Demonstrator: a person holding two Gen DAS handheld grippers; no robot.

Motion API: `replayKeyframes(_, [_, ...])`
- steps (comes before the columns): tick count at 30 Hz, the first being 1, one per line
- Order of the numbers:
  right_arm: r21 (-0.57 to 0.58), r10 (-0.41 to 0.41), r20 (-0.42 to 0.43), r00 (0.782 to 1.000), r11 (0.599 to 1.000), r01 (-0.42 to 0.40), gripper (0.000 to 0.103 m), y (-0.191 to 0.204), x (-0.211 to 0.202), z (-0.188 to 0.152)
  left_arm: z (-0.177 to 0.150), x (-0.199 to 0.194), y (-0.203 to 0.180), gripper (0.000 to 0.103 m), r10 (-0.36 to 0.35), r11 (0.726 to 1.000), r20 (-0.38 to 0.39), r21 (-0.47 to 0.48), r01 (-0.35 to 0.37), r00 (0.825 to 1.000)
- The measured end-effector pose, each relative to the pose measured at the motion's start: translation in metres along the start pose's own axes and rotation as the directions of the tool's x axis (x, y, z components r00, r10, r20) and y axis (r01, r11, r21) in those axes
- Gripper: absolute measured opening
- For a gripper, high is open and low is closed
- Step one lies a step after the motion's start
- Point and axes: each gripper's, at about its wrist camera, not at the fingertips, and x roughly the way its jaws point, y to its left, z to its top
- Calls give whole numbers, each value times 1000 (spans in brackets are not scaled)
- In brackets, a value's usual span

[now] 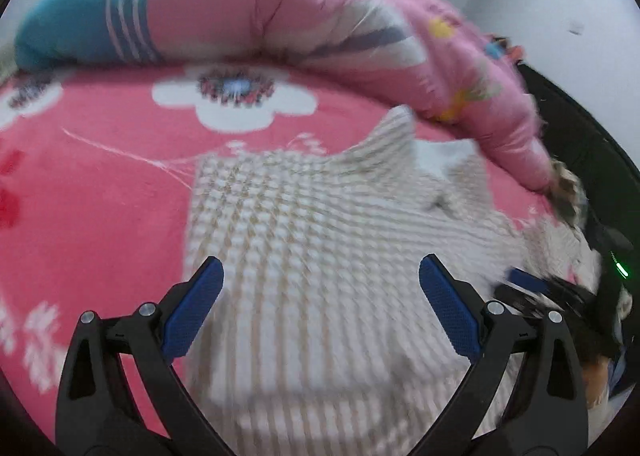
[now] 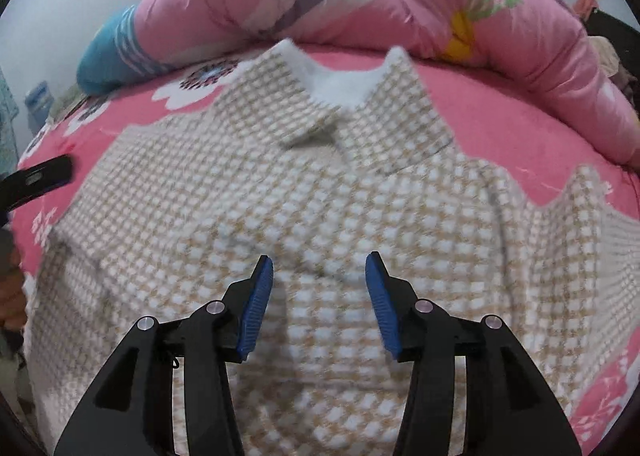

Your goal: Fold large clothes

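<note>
The checked coat [image 2: 320, 216] lies spread under both jaws, sleeves seemingly not yet folded. The left gripper [image 1: 320, 296] and right gripper [image 2: 320, 296] are released, grasping nothing.

Left wrist camera sat close above the beige-and-white checked knit jacket [image 1: 304, 256] on the pink flower-printed blanket [image 1: 100, 184], angled down and forward along its own black fingers with blue pads [image 1: 188, 312], picture blurred. Right wrist camera looked down from a bit further back over the jacket's front and white collar [image 2: 340, 84], facing the rolled pink quilt [image 2: 248, 4] with its blue end. Both views shared jacket, blanket and quilt; each caught the other gripper at its edge.
</note>
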Motion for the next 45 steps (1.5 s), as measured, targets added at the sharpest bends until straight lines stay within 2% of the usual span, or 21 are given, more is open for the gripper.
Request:
replayKeyframes(2, [24,-10,-32,999,1000,11,47,-11,15,-3,2,40,20,95,47,998,-87,-40,-50,995])
replayKeyframes(3, [30,16,-32,999,999,-15,47,-16,21,-5,0,51,26,95,48,997,-102,-49,-54,994])
replayKeyframes(8, [11,-11,-50,999,1000,12,47,-17,16,2,-4,50,8,95,125,991,-67,54,-122,990])
replayKeyframes(13, [-24,1,33,999,1000,0,51,5,0,18,8,11,-28,95,66,987,64,140,-74,996])
replayKeyframes(15, [-25,-16,17,1000,1000,17,55,7,15,20,13,22,-38,95,84,982,36,168,-89,996])
replayKeyframes(17, [-10,-28,-42,999,1000,28,63,2,43,19,13,50,-37,95,165,973,-39,171,-156,985])
replayKeyframes(18, [8,-16,-49,999,1000,16,64,-2,53,17,9,78,-26,96,242,962,-131,162,-220,961])
replayKeyframes(19, [23,-1,-49,999,1000,2,64,-8,46,17,6,85,-21,96,241,964,-142,152,-219,960])
replayKeyframes(21, [35,-17,-64,998,999,19,64,-7,36,19,7,75,-23,96,235,965,-88,138,-222,968])
replayKeyframes(23, [30,-10,-34,999,999,11,65,-3,13,17,6,59,-30,96,243,962,-63,141,-232,968])
replayKeyframes(24, [11,-1,-4,1000,1000,1,65,0,-1,14,4,46,-35,96,218,967,-36,146,-210,975])
replayKeyframes(26, [-26,-35,15,999,999,35,69,4,-12,3,-6,27,-42,96,194,969,3,155,-192,981])
replayKeyframes(29, [-55,-91,-64,994,995,88,80,0,17,-14,-29,36,-56,96,211,959,-50,205,-197,976])
replayKeyframes(30, [-41,-88,-56,995,995,86,80,-4,20,-14,-38,47,-60,96,261,941,-73,242,-237,962])
replayKeyframes(32, [-5,-86,-64,994,996,86,80,-7,8,-11,-44,39,-66,96,289,925,-17,265,-274,957])
replayKeyframes(35, [-5,-69,21,997,998,69,80,-7,-21,-10,-40,20,-73,96,212,955,4,213,-208,977])
replayKeyframes(37, [-21,-108,16,994,994,109,80,-8,-21,-14,-42,22,-76,96,216,955,-1,211,-211,976])
replayKeyframes(39, [-16,-115,-65,991,993,115,90,-15,0,-22,-51,43,-76,96,258,942,-57,236,-238,965])
replayKeyframes(40, [2,-107,-85,991,994,108,92,-20,10,-27,-57,45,-79,96,275,931,-28,255,-259,961])
replayKeyframes(42, [11,-109,-52,993,994,110,96,-22,8,-30,-61,40,-82,96,282,928,-2,255,-273,959])
replayKeyframes(45, [18,-125,-55,991,992,126,96,-24,0,-35,-60,41,-79,96,265,937,-13,239,-254,964])
